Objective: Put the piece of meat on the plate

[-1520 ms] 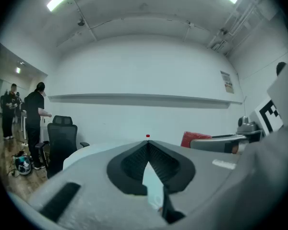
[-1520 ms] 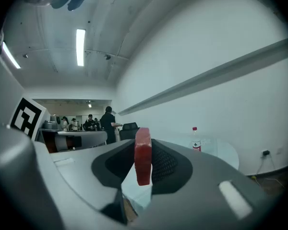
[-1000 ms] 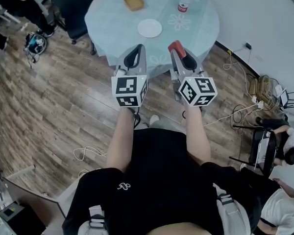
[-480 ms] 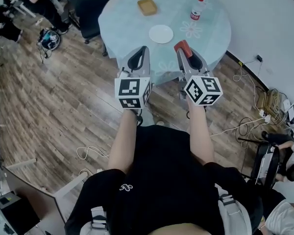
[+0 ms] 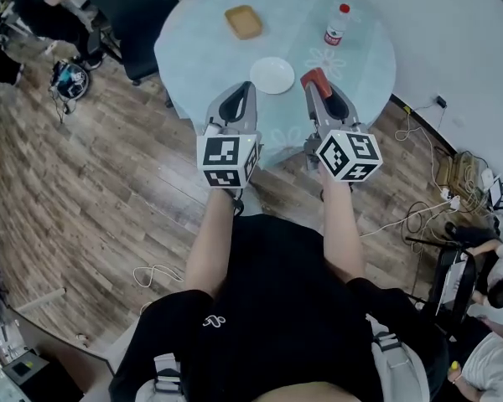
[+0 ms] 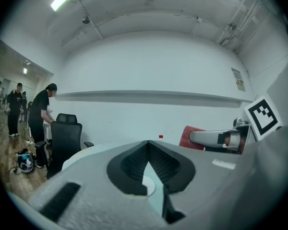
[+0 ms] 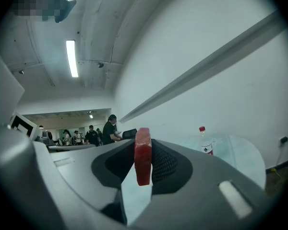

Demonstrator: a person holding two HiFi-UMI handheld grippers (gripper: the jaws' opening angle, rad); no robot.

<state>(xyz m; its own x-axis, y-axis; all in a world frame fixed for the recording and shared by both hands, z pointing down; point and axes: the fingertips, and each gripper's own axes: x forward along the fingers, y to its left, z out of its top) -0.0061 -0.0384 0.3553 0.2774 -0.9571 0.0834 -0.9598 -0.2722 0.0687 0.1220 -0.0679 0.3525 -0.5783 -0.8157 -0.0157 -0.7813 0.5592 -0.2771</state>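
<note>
A slab of red meat (image 7: 143,156) stands on edge between the jaws of my right gripper (image 7: 144,145), which is shut on it. In the head view the meat (image 5: 313,77) sticks out at the tip of the right gripper (image 5: 318,87), over the near part of the round table (image 5: 360,74). The white plate (image 5: 272,74) lies empty just left of the meat. My left gripper (image 5: 245,88) hovers at the plate's near left edge. Its jaws (image 6: 148,144) meet at the tips and hold nothing.
A wooden tray (image 5: 243,22) and a red-capped bottle (image 5: 336,25) stand farther back on the table. A black office chair (image 5: 132,7) is at the table's far left, with people beyond it. Cables (image 5: 427,182) and a seated person lie to the right on the wooden floor.
Both grippers have moved forward from over the floor to over the table's near edge, so the plate now lies close between them. The meat stays gripped.
</note>
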